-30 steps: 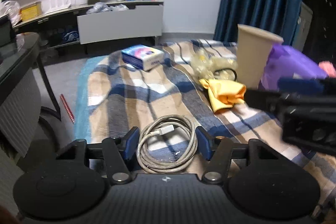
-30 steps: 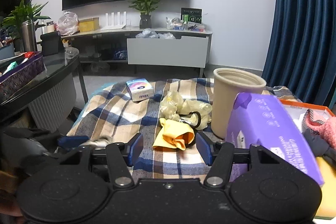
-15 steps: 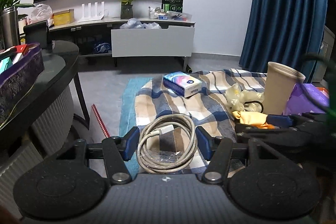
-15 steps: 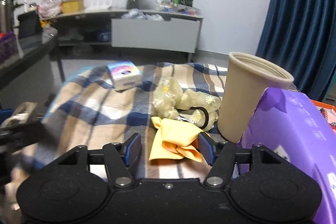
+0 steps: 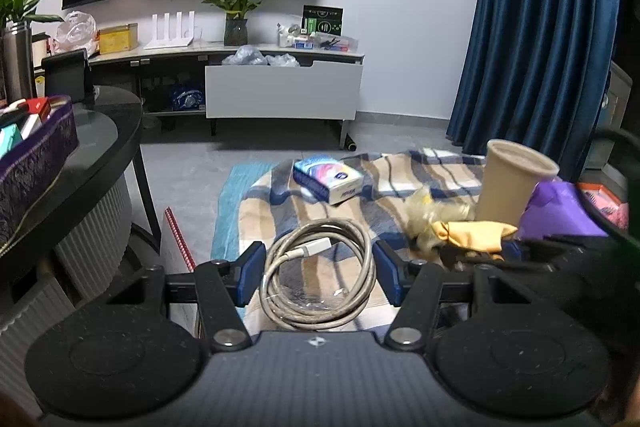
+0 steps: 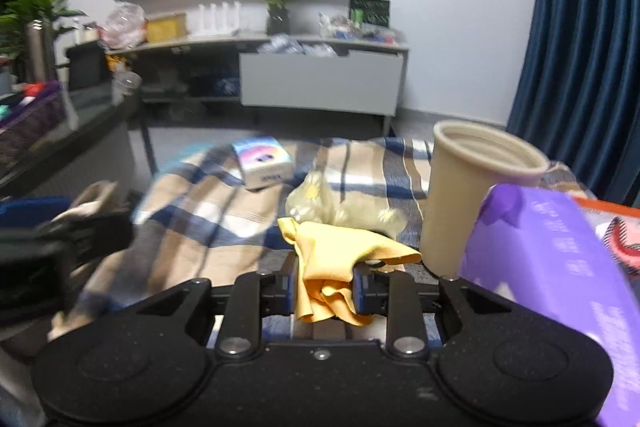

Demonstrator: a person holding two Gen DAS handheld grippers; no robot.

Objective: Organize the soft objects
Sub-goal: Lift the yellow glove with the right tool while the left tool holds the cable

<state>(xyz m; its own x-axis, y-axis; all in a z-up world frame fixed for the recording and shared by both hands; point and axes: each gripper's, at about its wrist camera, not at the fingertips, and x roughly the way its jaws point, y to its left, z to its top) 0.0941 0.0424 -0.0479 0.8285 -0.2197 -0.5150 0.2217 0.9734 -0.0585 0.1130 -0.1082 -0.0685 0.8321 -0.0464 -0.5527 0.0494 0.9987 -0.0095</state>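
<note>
Cloth is caught now: the right claw [image 6: 324, 285] has just been closing, and its blue pads pinch the yellow cloth [image 6: 336, 259] that a second ago lay loose ahead of wide-open jaws on the plaid blanket [image 6: 192, 211]. The cloth bunches between the pads, one corner fanning out toward the beige cup [image 6: 464, 195], with the pale crumpled plastic bag [image 6: 340, 207] just behind it and the purple pack [image 6: 560, 251] to the right. The left claw [image 5: 318, 273], as before, is clenched on the coiled grey cable [image 5: 320, 275], which fills the gap between its pads above the blanket; the tissue box [image 5: 328, 179] sits further back. To my eye, the grab looks made, so lifting the cloth away and sorting it comes next. The hold is on a bunched fold, so it might slip.
</note>
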